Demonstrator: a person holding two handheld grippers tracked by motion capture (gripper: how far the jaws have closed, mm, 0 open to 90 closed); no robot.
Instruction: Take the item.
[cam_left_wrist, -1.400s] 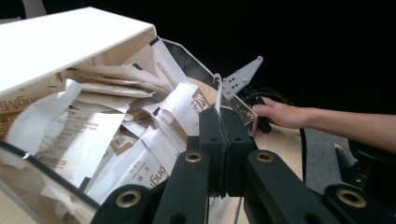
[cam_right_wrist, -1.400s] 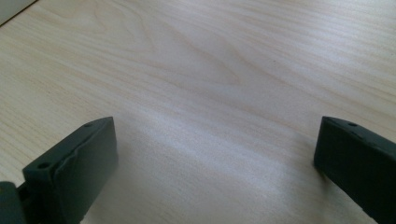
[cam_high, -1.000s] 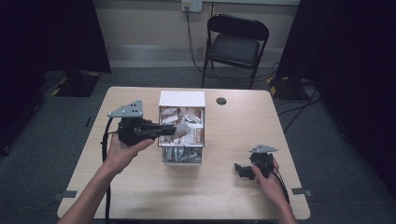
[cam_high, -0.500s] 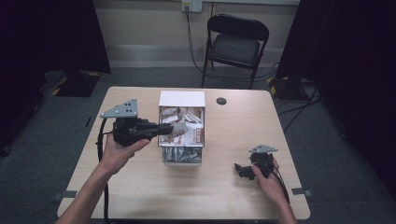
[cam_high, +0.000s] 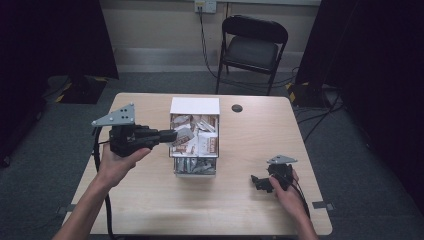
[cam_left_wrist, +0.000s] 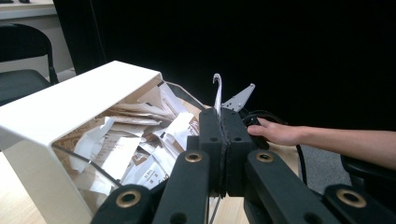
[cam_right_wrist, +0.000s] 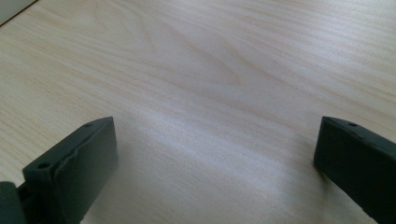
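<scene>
Jaws of left gripper (cam_high: 172, 135) are pinching thin white paper packet (cam_left_wrist: 217, 91) w/ us over white open-top box (cam_high: 195, 106); right gripper (cam_right_wrist: 215, 154), beside box, is gaping wide.

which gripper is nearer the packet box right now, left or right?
Left. The left gripper is at the box's left edge, jaws shut on a packet over it. The right gripper rests on the table, well off the box's front-right corner, jaws open.

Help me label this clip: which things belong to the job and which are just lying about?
In the job:
- left tongs, shut on a packet
- clear box of packets with a white lid

Lying about:
- right tongs, open, resting on the table
- small black disc
- folding chair
</scene>
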